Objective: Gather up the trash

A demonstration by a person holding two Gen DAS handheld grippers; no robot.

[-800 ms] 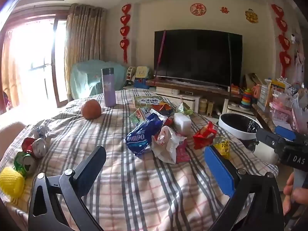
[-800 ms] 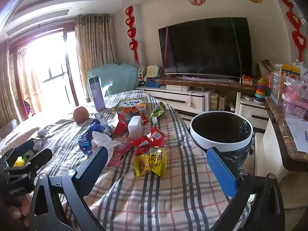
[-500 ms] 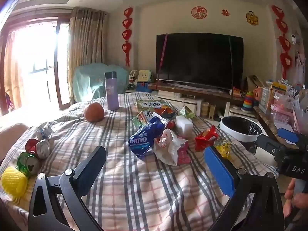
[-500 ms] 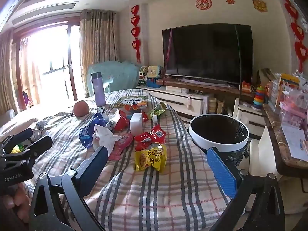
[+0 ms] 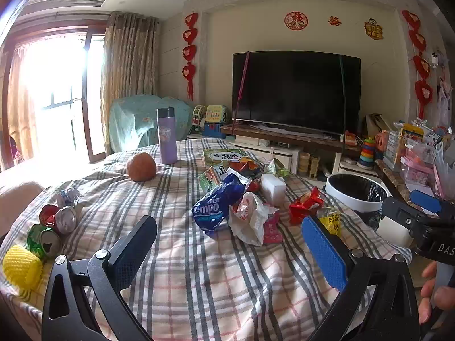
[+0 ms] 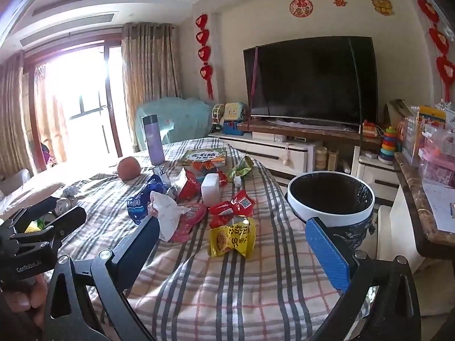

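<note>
Comparing with a moment ago, both views are tilted slightly lower, so the table fills more of the frame; nothing is picked yet. Left gripper (image 5: 227,244) and right gripper (image 6: 231,248) are held fully released and empty above the near edge. Trash is heaped mid-table toward the right edge: blue bag (image 5: 217,209), white wrapper (image 5: 250,218), red pack (image 6: 231,207), yellow pack (image 6: 233,237). The yellow pack lies flat, nearest the right gripper, long axis roughly across the table. Bin (image 6: 330,199) stands just off the right edge, mouth up. Likely first pick: yellow pack.
</note>
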